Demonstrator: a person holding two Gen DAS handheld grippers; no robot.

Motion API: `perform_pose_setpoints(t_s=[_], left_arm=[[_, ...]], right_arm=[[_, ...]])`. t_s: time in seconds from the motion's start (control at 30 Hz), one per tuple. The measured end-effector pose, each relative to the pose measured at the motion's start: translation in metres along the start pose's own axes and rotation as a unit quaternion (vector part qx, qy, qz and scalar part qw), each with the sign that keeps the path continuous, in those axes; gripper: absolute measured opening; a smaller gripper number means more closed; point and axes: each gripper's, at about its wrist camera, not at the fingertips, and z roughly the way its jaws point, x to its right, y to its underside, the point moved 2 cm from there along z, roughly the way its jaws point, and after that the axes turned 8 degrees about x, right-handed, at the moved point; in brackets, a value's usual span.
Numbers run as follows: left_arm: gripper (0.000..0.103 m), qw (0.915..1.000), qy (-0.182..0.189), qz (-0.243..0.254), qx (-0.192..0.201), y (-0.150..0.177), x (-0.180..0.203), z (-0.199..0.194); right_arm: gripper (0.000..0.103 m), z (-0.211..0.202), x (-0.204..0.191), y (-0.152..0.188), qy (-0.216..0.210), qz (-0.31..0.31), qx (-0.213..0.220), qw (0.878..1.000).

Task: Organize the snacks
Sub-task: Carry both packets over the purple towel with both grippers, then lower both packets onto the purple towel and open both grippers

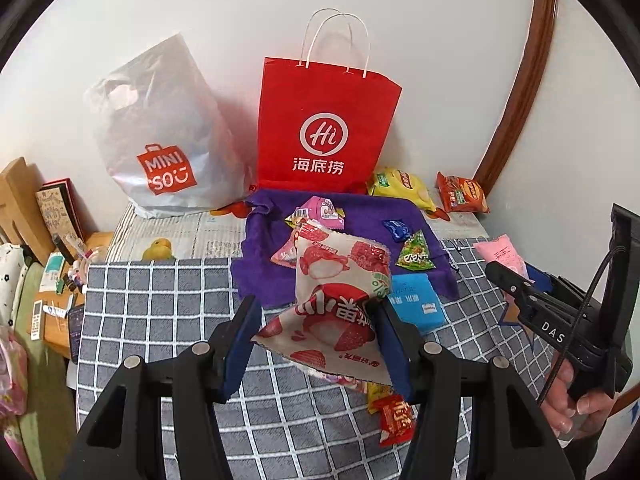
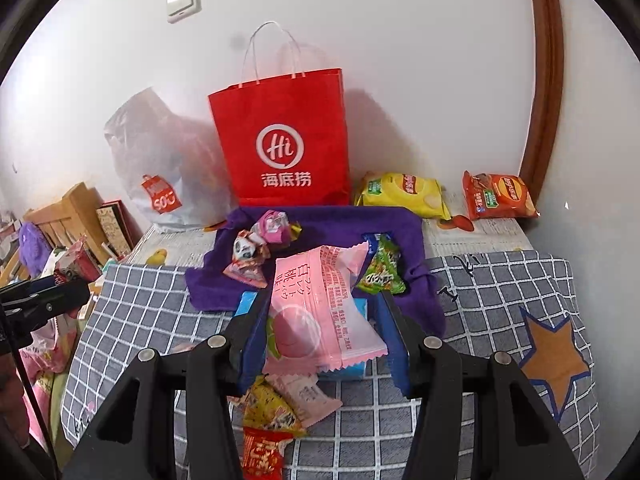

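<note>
**Two snacks in the air, bag up next (probably)**

Left gripper (image 1: 316, 340) pinching the lychee-print packet (image 1: 336, 300), held clear of the checked cloth (image 1: 160, 312). Right gripper (image 2: 324, 336) clamped on the pink peach packet (image 2: 316, 308), also lifted, hanging over the near edge of the purple towel (image 2: 340, 224).

Looks like the carry stage, with the red paper bag (image 2: 288, 148) at the back as the likely drop spot, though that's a guess. Best to keep both squeezes steady, since crinkly wrappers slip. Go in one at a time so the tools don't knock together at the bag mouth, and come from above, past the handles.

Quick count: two packets held, four small candies left on the towel, two chip bags by the wall (yellow chip bag (image 2: 404, 194), orange chip bag (image 2: 498, 196)), one blue box (image 1: 416, 304), about three loose packets down front, plus one white plastic bag (image 1: 160, 132).
</note>
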Motion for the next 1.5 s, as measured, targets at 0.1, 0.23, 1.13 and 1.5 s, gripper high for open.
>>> perform_pose_setpoints(t_s=[0.1,0.23,1.13,1.5], left_arm=[[0.055,1.0,0.004,0.005,-0.006,-0.006,0.004,0.01],[0.055,0.9999,0.008,0.01,-0.011,-0.015,0.009,0.025],[0.055,0.9967,-0.011,-0.016,-0.079,-0.031,-0.014,0.143],[0.055,0.9943,-0.014,-0.02,-0.104,-0.028,-0.024,0.185]], right_arm=[[0.051,0.006,0.006,-0.004,0.002,0.005,0.003,1.0],[0.051,0.017,0.016,-0.009,0.006,0.014,0.001,1.0],[0.051,0.113,0.054,-0.033,0.014,0.016,-0.021,1.0],[0.052,0.156,0.043,-0.029,-0.003,0.007,-0.044,0.999]])
